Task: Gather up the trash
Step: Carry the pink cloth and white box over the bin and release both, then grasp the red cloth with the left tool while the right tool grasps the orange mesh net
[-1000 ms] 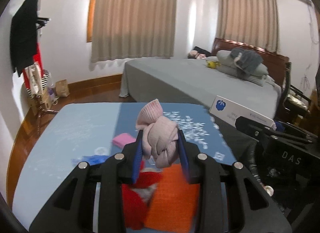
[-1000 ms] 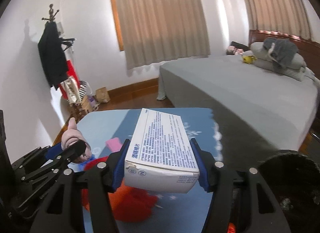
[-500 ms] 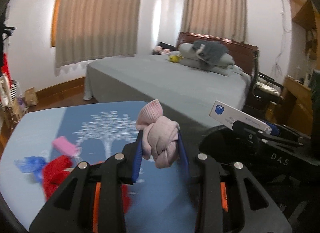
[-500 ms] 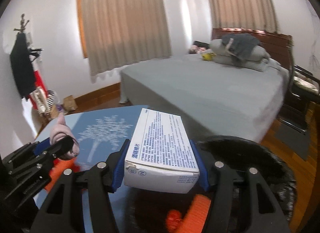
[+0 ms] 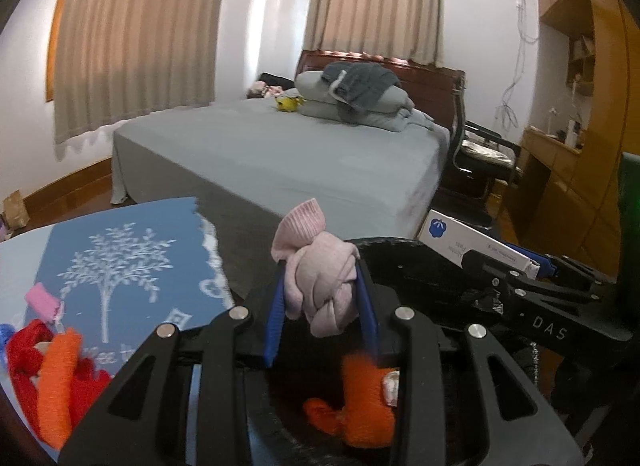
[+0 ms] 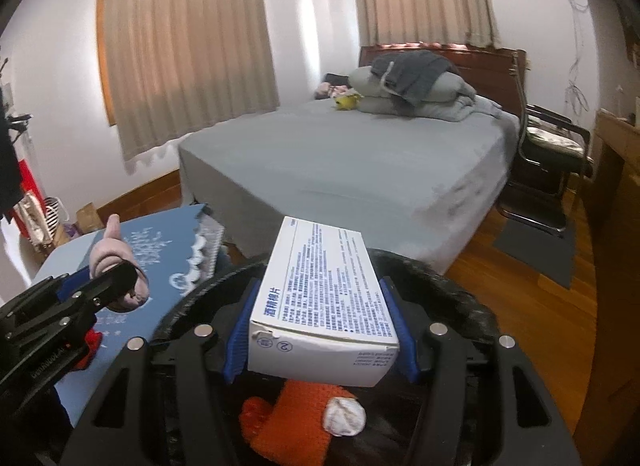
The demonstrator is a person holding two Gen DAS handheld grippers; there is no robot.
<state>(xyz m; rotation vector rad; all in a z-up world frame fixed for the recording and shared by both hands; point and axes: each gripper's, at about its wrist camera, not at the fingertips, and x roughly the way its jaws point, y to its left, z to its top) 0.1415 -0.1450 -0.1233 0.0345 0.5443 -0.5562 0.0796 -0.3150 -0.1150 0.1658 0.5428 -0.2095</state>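
Left gripper [image 5: 322, 302]: its two blue pads are clamped on a pink knotted sock [image 5: 320, 282]. It is held up in the air, over the rim of the black trash bin [image 5: 404, 262].
Pink knotted sock: squeezed between the pads, with its cuff end sticking up. It touches nothing else.
Right gripper [image 6: 320, 326]: its blue pads are clamped on the two long sides of a white box [image 6: 324, 290]. It is held right over the open bin.
White box: flat and level, with small blue print on top. In the left view it shows at the right, with a blue flower mark on its end.
Black trash bin: round, just past the right edge of the desk [image 5: 24, 254]. A black bag lines it.
Inside the bin: an orange knit piece [image 6: 292, 414] lies at the bottom. A small white crumpled wad [image 6: 344, 416] rests on it.
Desk: it has a blue cloth with a white tree picture [image 5: 116, 266].
Left edge of the desk: a red knit piece [image 5: 24, 362] and an orange knit piece lie touching each other. A small pink thing [image 5: 42, 300] sits just behind them.
Behind it all: a big bed with a gray sheet [image 5: 280, 149].
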